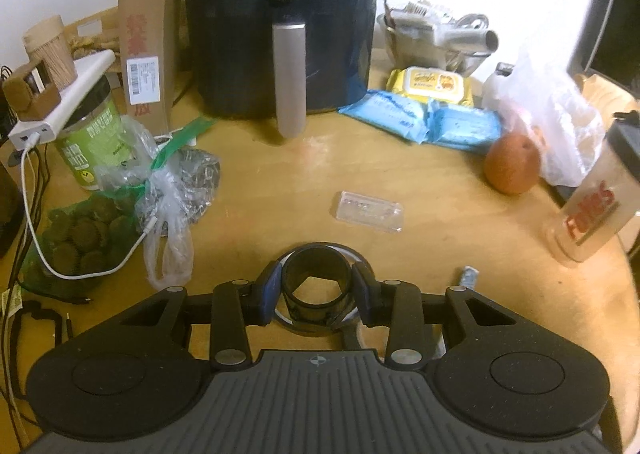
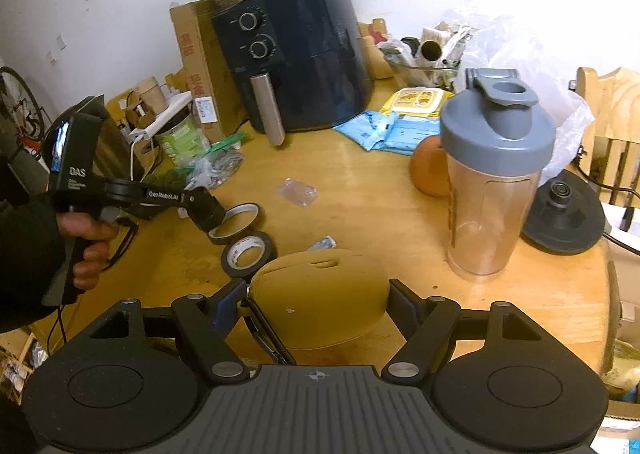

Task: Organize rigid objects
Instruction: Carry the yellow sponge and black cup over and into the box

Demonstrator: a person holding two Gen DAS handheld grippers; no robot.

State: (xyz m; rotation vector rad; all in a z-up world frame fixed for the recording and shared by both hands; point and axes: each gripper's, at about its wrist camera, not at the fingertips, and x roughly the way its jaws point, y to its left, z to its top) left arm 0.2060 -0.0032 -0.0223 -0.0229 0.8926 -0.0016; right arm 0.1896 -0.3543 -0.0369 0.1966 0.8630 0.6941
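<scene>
My left gripper (image 1: 316,288) is shut on a dark tape roll (image 1: 314,282) and holds it just above the wooden table (image 1: 280,190). The right wrist view shows that gripper (image 2: 212,220) holding the tape roll (image 2: 236,220) next to a second black tape roll (image 2: 249,252) lying flat. My right gripper (image 2: 316,304) is shut on a tan oval case (image 2: 320,304) with a black strap, low over the table's near edge. A small clear plastic box (image 1: 368,211) lies mid-table, also in the right wrist view (image 2: 297,191).
A black air fryer (image 1: 280,26) stands at the back. A shaker bottle (image 2: 494,174), an orange (image 2: 430,166), blue wipe packs (image 1: 420,118), a green jar (image 1: 94,134), plastic bags (image 1: 168,190) and a black kettle base (image 2: 564,214) crowd the sides.
</scene>
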